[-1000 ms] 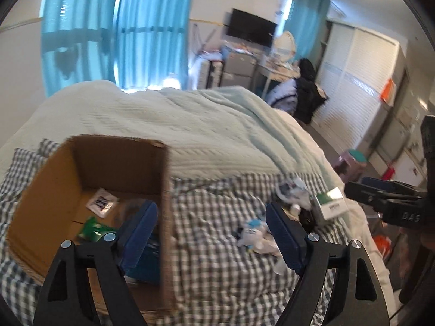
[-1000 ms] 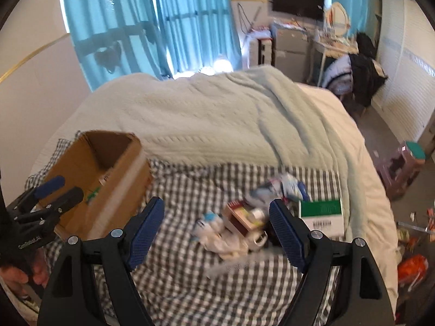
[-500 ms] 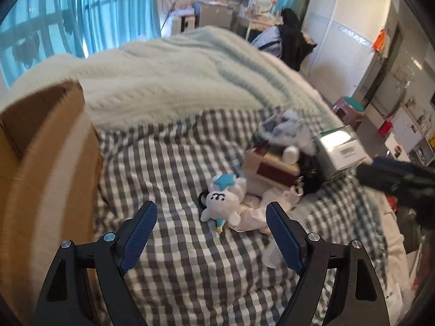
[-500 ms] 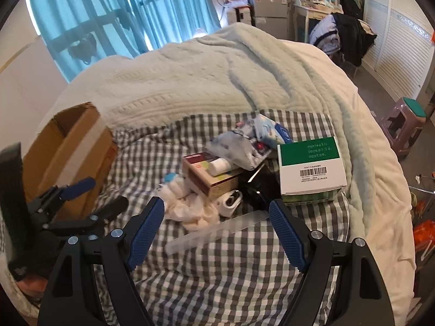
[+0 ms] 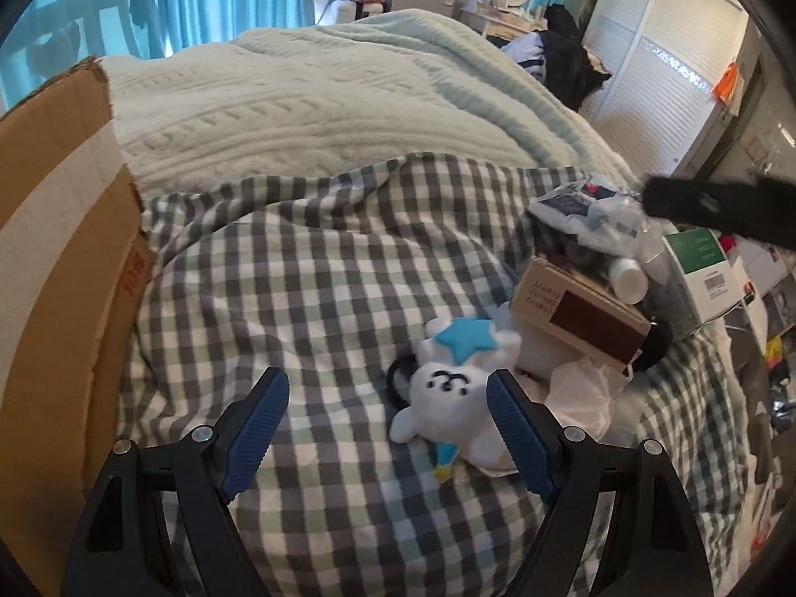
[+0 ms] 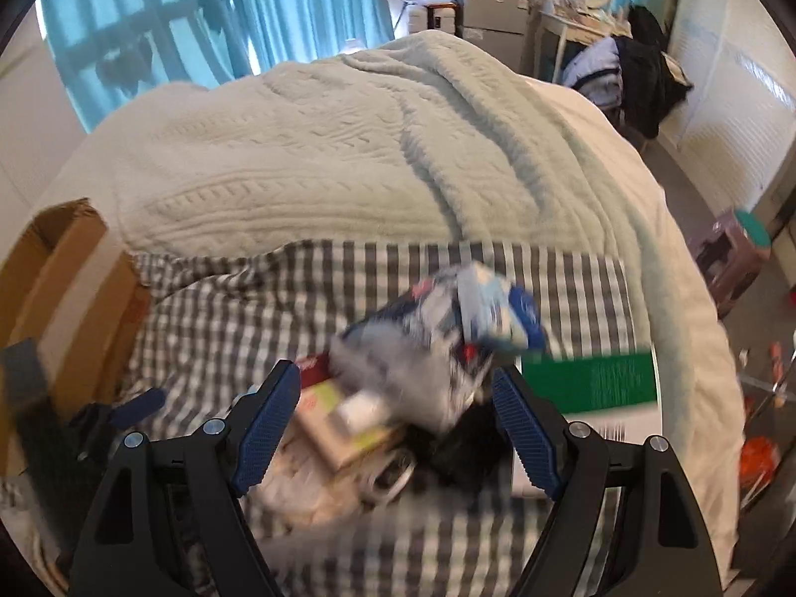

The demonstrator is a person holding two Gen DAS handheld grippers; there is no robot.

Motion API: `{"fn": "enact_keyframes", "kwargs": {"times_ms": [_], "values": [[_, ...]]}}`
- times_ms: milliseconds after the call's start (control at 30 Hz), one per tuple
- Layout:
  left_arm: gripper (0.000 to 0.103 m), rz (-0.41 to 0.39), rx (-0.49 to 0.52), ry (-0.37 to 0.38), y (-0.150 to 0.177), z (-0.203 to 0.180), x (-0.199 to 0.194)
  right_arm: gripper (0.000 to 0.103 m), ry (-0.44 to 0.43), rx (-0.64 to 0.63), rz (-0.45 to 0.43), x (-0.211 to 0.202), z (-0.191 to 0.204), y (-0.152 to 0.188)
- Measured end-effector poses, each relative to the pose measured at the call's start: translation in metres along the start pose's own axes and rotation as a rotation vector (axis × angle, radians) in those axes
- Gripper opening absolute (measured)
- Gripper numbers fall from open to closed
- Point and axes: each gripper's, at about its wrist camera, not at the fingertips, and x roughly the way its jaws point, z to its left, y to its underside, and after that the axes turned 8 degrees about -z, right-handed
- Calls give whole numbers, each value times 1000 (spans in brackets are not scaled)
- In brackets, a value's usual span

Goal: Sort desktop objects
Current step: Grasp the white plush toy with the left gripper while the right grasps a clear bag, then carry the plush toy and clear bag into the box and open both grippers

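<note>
- Two hand-held grippers are seen over a bed spread with a checked cloth (image 5: 298,298); both are held wide, with nothing between the pads.
- Left hand-held gripper (image 5: 385,428): pointed steeply down at the cloth, with a white plush toy (image 5: 447,398) bearing a blue star lying just inside its right finger, at about 1 o'clock from the gap's middle; no contact can be made out.
- A brown and cream box (image 5: 577,308) is found at 2 o'clock from the toy, touching the pile behind it.
- A green and white box (image 5: 706,273) is set at 3 o'clock in the left view.
- A cardboard box (image 5: 54,229) stands at 9 o'clock, on the cloth's edge.
- Right hand-held gripper (image 6: 395,415): held above the blurred pile, a crumpled plastic bag (image 6: 447,328) at 12 o'clock from its fingers.
</note>
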Motion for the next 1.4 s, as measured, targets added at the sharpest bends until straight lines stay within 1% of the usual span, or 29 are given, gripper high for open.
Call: {"fn": "enact_keyframes", "kwargs": {"times_ms": [67, 133, 233, 267, 300, 333, 367, 400, 433, 500, 533, 667, 900, 1100, 1300, 1400], "values": [[85, -5, 3, 28, -2, -3, -1, 80, 2, 5, 4, 10, -1, -7], [85, -3, 5, 67, -4, -5, 1, 79, -2, 14, 32, 23, -2, -10], [85, 38, 38, 73, -5, -11, 14, 67, -11, 34, 90, 39, -5, -6], [81, 54, 39, 73, -4, -11, 21, 60, -8, 30, 112, 43, -5, -4], [76, 73, 31, 89, -3, -10, 26, 58, -11, 25, 119, 45, -5, -1], [71, 94, 11, 121, -3, -8, 30, 52, -22, 20, 127, 46, -4, 1], [54, 117, -11, 160, -2, -6, 34, 45, -24, 12, 130, 45, -3, 2], [50, 133, -18, 177, -1, -5, 36, 42, -25, 7, 133, 44, -2, 2], [50, 128, -12, 178, -1, -5, 35, 35, -27, -1, 132, 43, -2, 2], [50, 119, 13, 169, -1, -7, 31, 27, -35, -11, 129, 38, -1, 1], [50, 115, 19, 158, 0, -7, 28, 19, -42, -12, 128, 36, -1, 1], [50, 111, -13, 148, -5, 0, 15, 16, -70, 1, 113, 23, 0, 1], [50, 72, -46, 118, -14, 12, -10, 15, -114, 13, 77, -11, 7, 1], [50, 59, -101, 124, -22, 27, -35, 15, -154, 18, 45, -43, 15, 3], [50, 34, -124, 142, -29, 28, -69, 15, -191, 25, -11, -84, 23, 3], [50, 9, -134, 141, -33, 27, -88, 15, -207, 22, -42, -104, 27, 3]]}}
